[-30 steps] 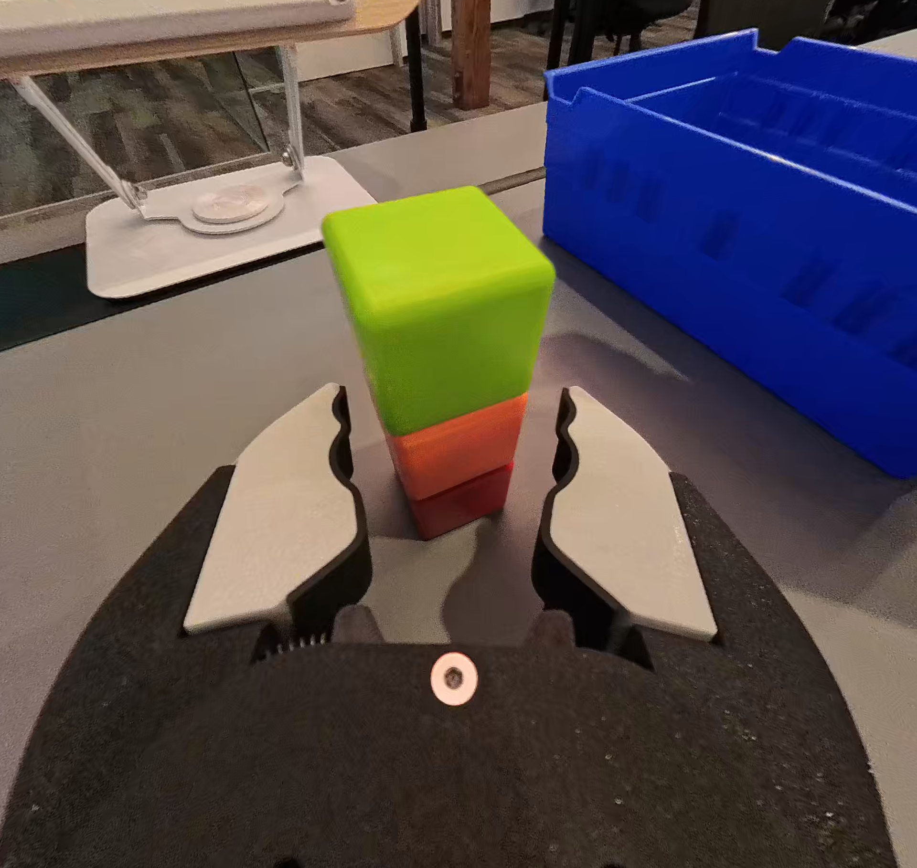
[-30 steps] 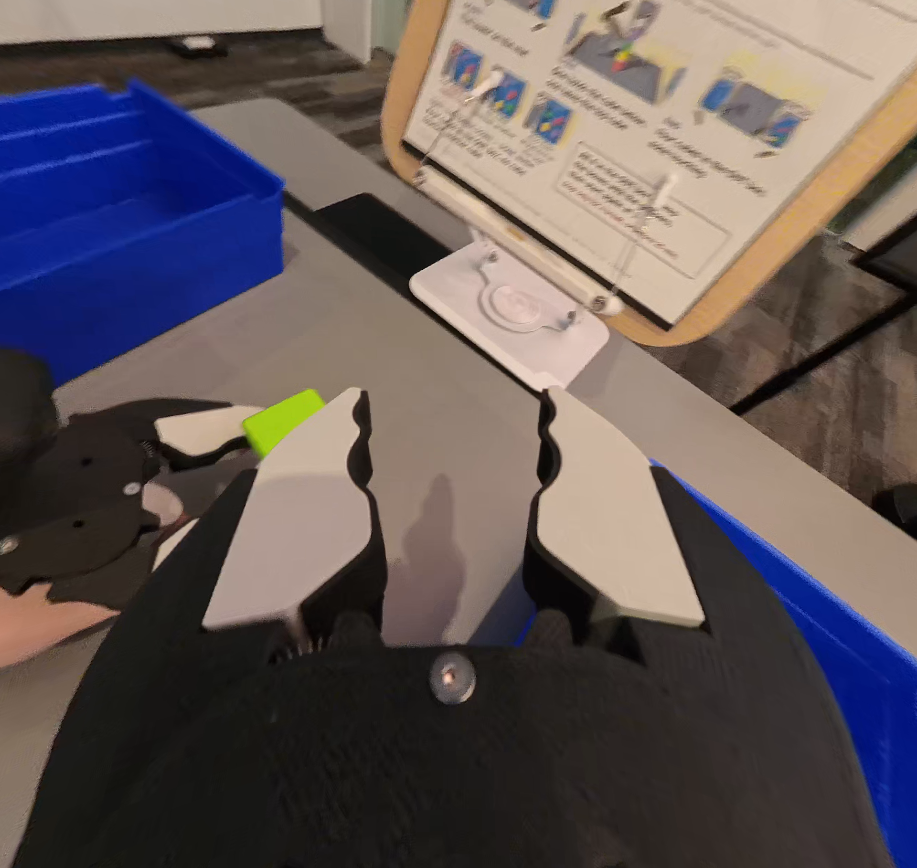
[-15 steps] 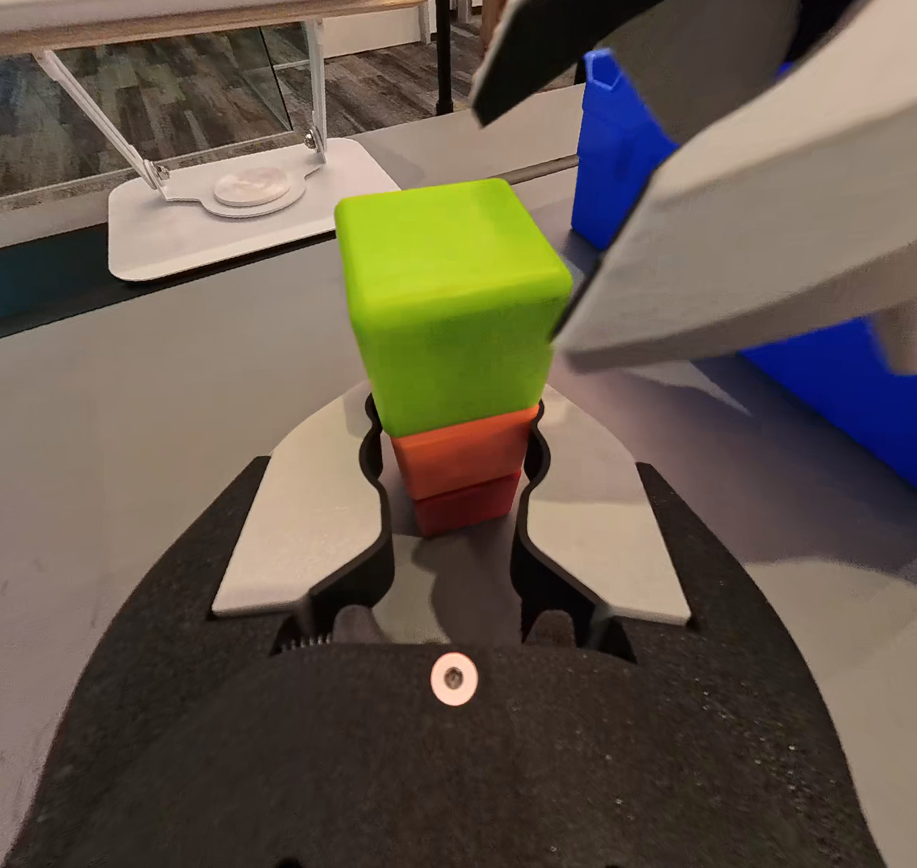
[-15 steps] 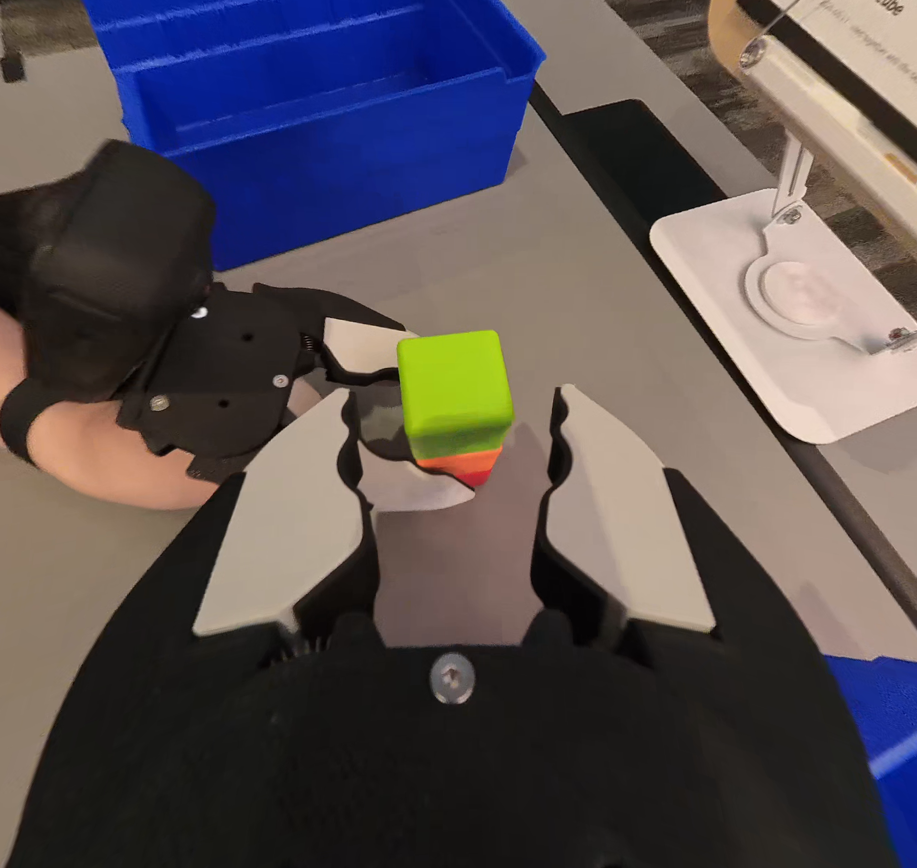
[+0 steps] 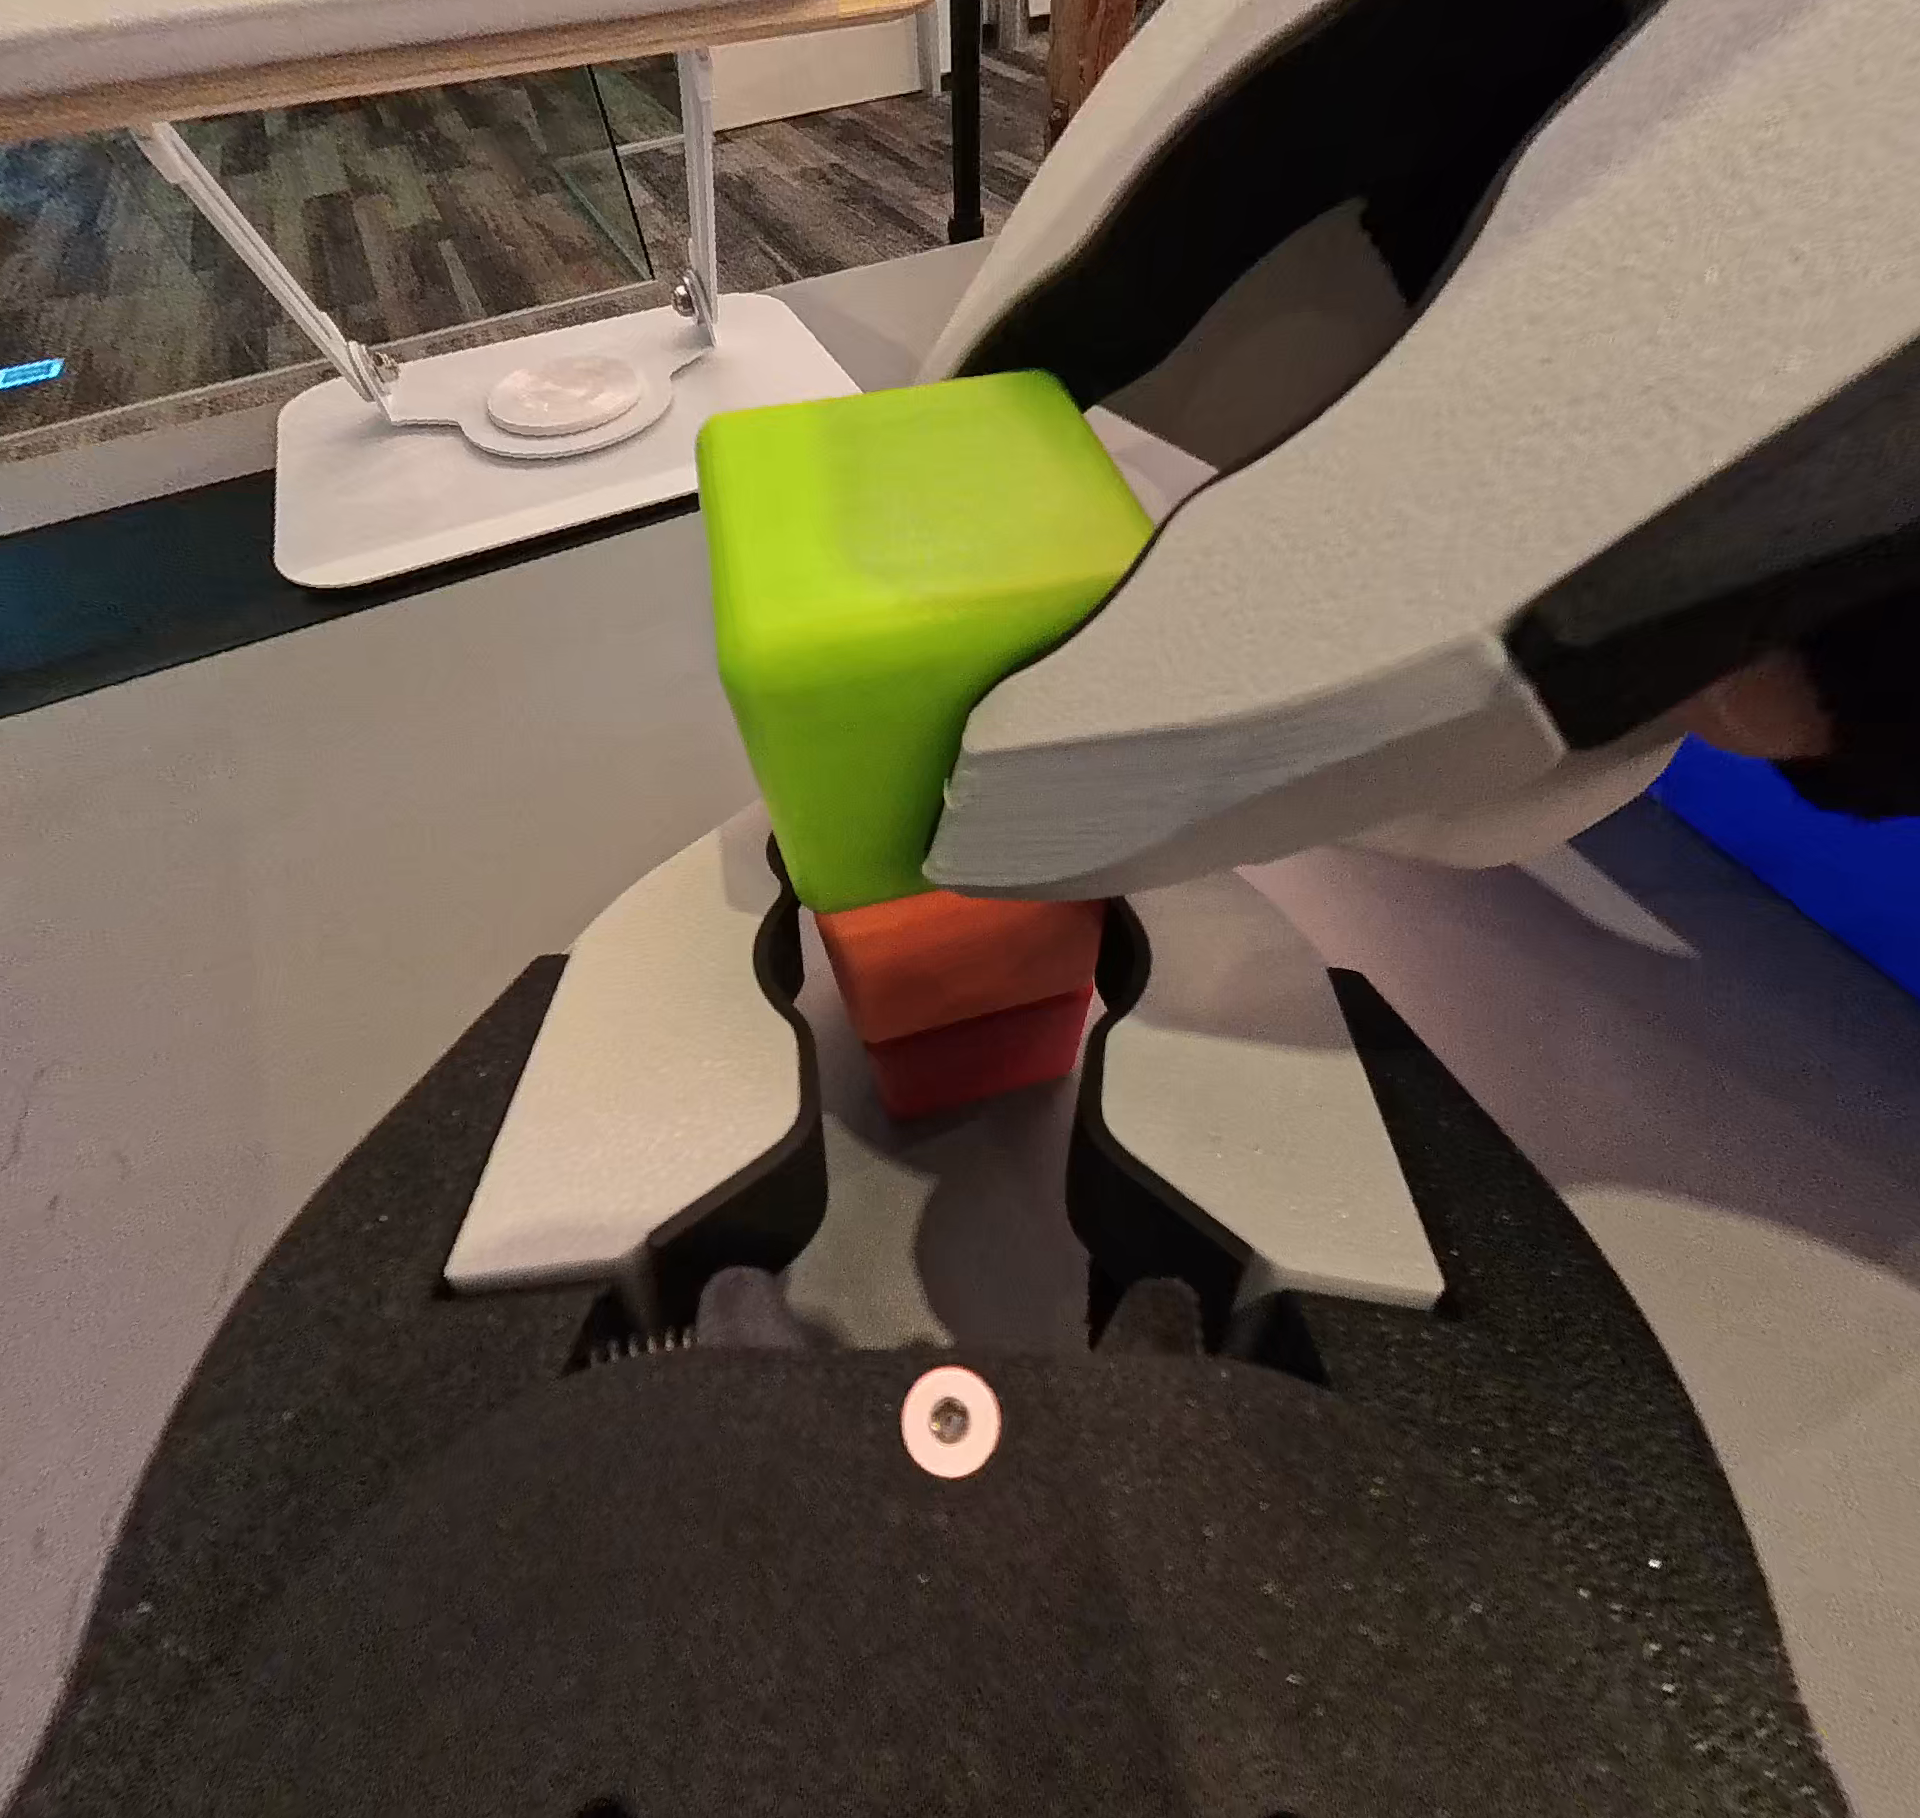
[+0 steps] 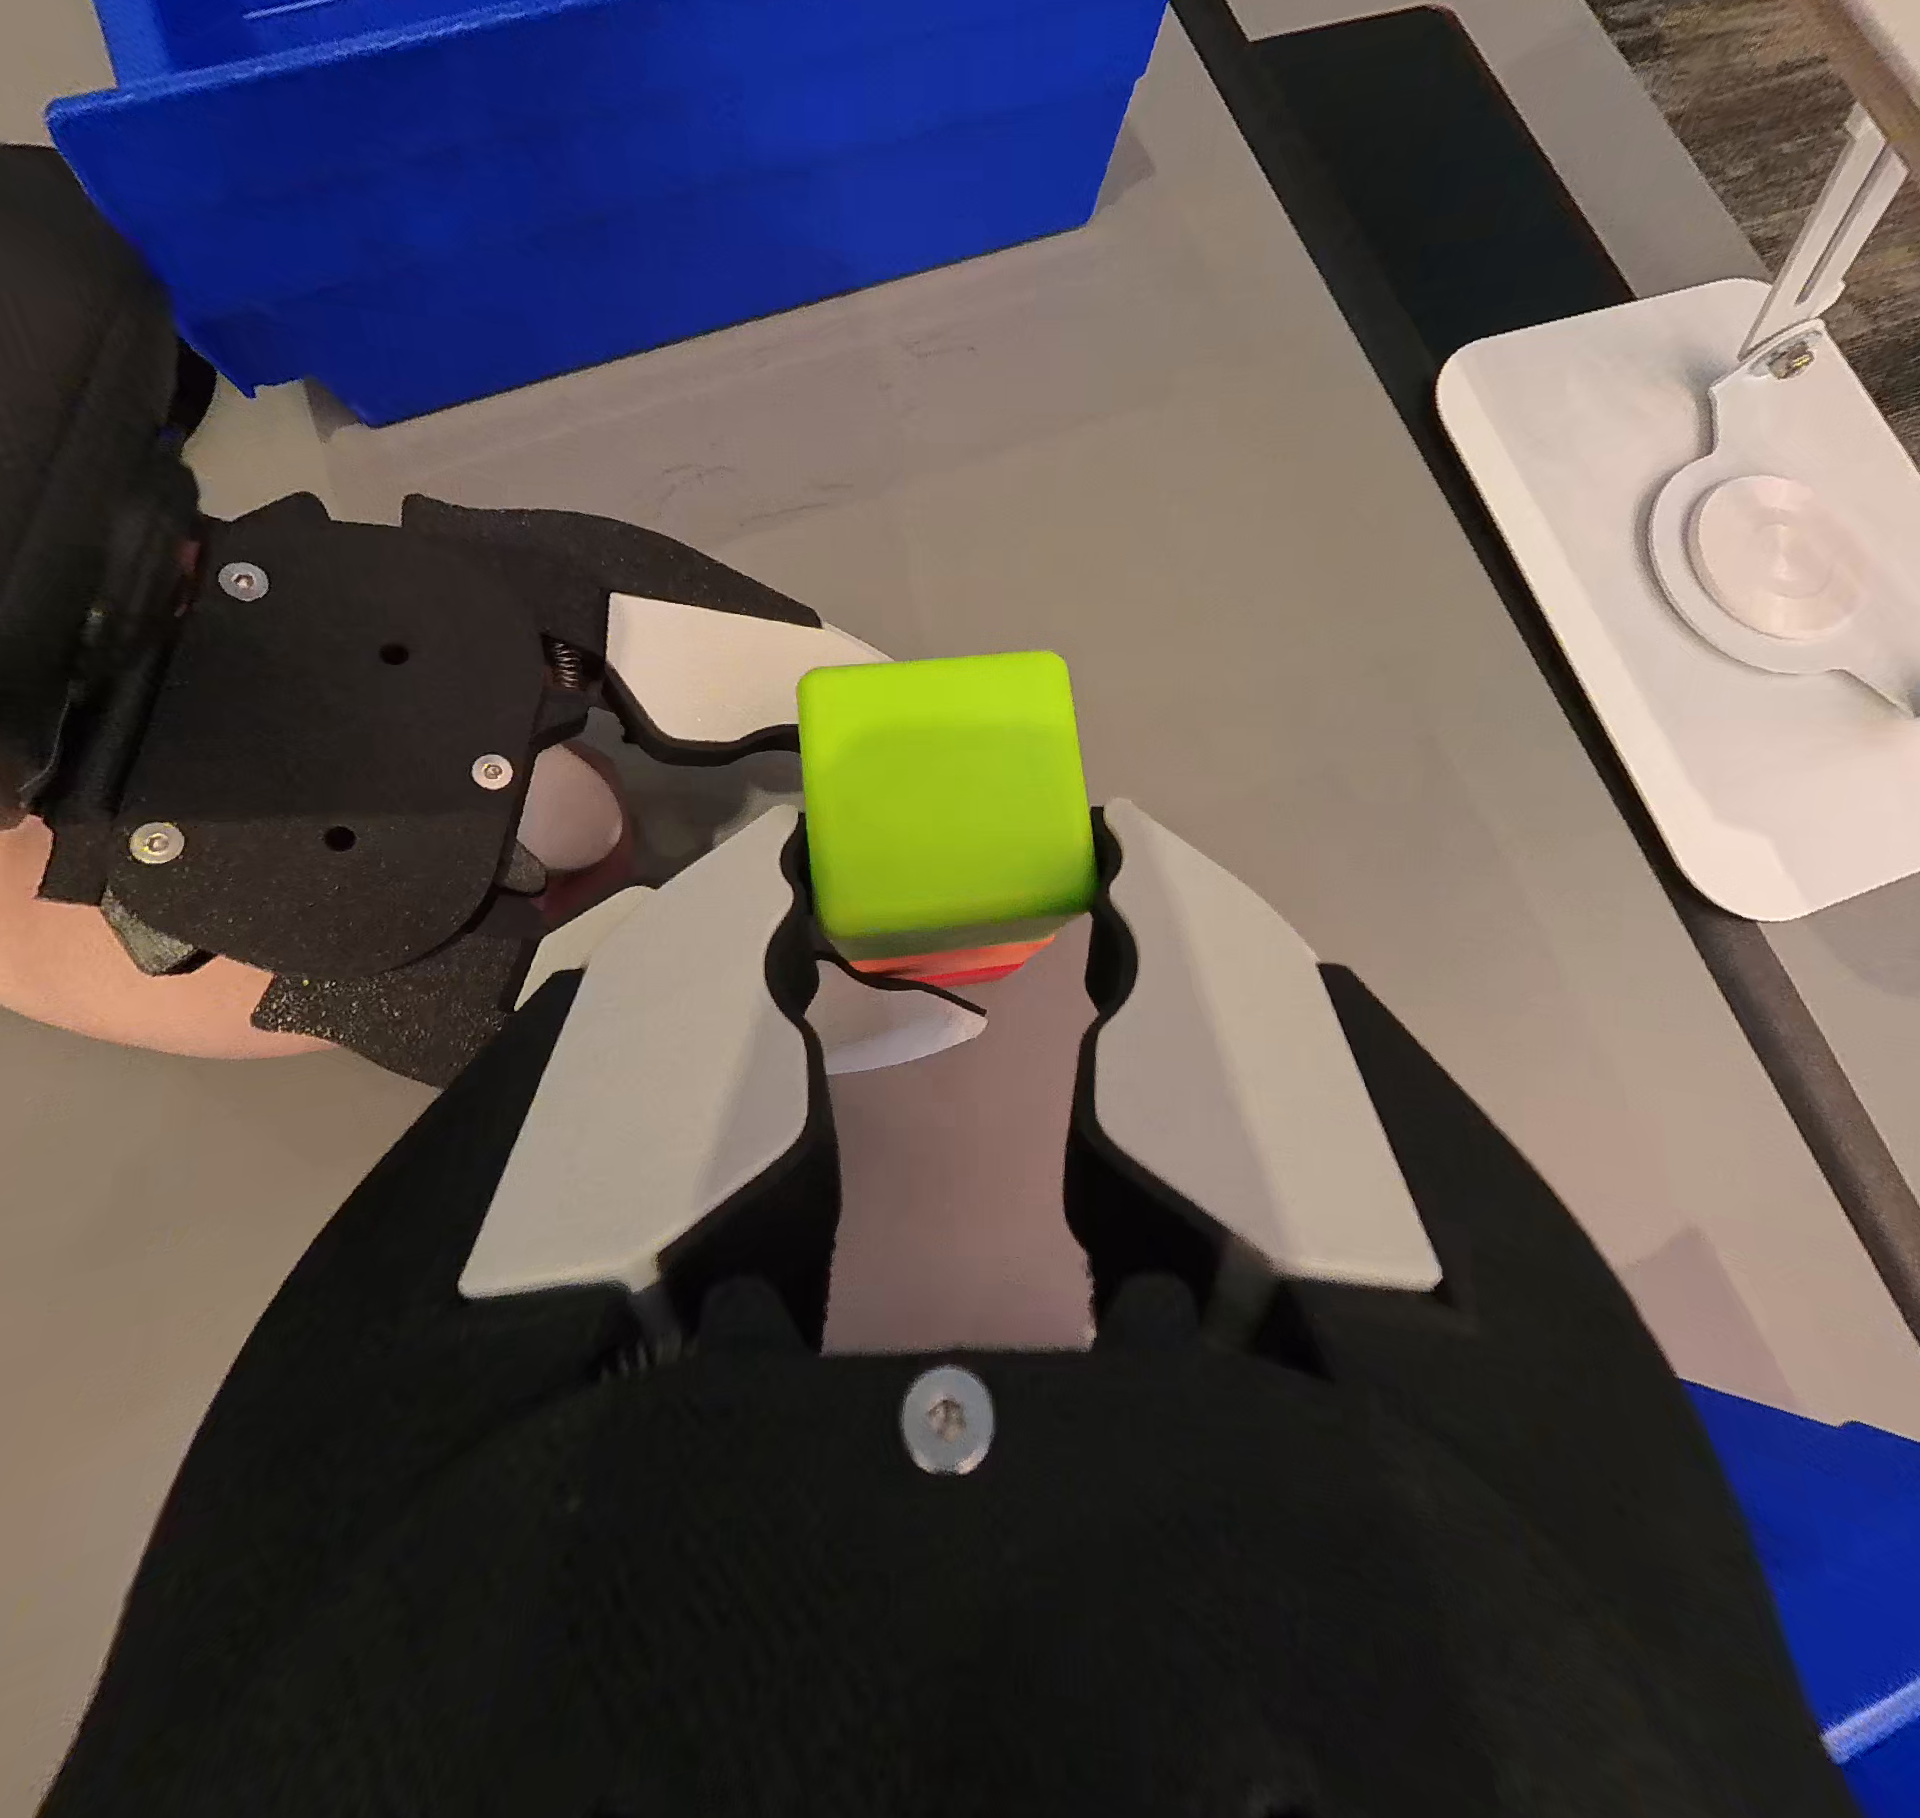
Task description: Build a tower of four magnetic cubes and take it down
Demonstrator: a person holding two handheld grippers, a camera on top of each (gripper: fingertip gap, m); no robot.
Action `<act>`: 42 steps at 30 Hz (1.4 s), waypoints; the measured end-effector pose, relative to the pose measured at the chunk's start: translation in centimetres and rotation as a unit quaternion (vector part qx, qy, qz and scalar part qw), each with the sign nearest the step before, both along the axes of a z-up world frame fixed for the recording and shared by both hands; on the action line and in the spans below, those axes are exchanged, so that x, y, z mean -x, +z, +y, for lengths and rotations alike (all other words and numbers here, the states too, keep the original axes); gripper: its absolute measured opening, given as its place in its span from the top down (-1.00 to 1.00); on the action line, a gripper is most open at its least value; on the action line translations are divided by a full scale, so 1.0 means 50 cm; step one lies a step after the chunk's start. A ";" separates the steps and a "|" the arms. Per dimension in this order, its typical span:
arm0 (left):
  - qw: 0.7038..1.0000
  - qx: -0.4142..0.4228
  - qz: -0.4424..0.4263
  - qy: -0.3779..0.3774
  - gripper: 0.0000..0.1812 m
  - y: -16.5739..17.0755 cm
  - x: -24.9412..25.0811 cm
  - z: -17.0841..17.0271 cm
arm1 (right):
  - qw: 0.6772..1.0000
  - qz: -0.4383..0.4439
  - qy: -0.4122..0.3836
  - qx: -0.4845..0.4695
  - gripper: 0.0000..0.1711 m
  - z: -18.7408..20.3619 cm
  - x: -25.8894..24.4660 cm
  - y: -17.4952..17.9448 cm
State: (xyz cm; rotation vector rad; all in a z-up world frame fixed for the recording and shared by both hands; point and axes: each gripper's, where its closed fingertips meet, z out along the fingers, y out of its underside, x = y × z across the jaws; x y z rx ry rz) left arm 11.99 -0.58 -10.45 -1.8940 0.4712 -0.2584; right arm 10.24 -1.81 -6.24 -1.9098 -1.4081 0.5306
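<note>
A tower of three cubes stands on the grey table: a green cube point(image 5: 894, 573) on top, an orange cube point(image 5: 956, 958) under it and a red cube point(image 5: 977, 1062) at the bottom. My left gripper point(image 5: 951, 937) is low at the table, shut on the orange cube. My right gripper point(image 6: 948, 854) comes from above and is shut on the green cube point(image 6: 940, 792). Its grey fingers point(image 5: 1247, 708) fill the upper right of the left wrist view. In the right wrist view only a sliver of the orange cube point(image 6: 966, 963) shows, and the left gripper's fingers point(image 6: 717, 667) reach in from the left.
A large blue bin point(image 6: 623, 158) stands behind the tower; it also shows at the right edge of the left wrist view point(image 5: 1818, 864). A white stand base point(image 6: 1714, 625) carrying an instruction board sits to the right of a dark gap point(image 6: 1455, 158) in the table. Another blue bin edge point(image 6: 1818, 1560) is at lower right. The tips of one gripper are about 4 centimeters away from the tips of the other.
My left gripper closed from open onto the lower part of the tower. My right gripper swung over from the board, came down over the tower and closed on the green cube.
</note>
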 end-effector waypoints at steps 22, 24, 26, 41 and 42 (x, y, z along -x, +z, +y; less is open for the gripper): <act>1.000 0.004 -0.006 -0.006 0.41 0.000 -0.003 0.000 | 0.993 0.065 -0.082 -0.057 0.41 0.036 -0.116 0.149; 1.000 0.007 -0.010 -0.009 0.41 0.000 -0.003 0.000 | 0.982 0.092 -0.152 -0.066 0.41 0.056 -0.205 0.198; 1.000 0.006 -0.008 -0.009 0.41 0.000 -0.004 0.000 | 0.966 0.062 -0.244 -0.051 0.41 0.086 -0.319 0.181; 1.000 0.006 -0.008 -0.018 0.41 0.000 -0.008 -0.002 | 0.919 -0.088 -0.375 0.088 0.40 0.192 -0.471 -0.149; 1.000 0.006 -0.008 -0.018 0.41 -0.001 -0.008 -0.002 | 0.919 -0.106 -0.369 0.088 0.40 0.188 -0.475 -0.156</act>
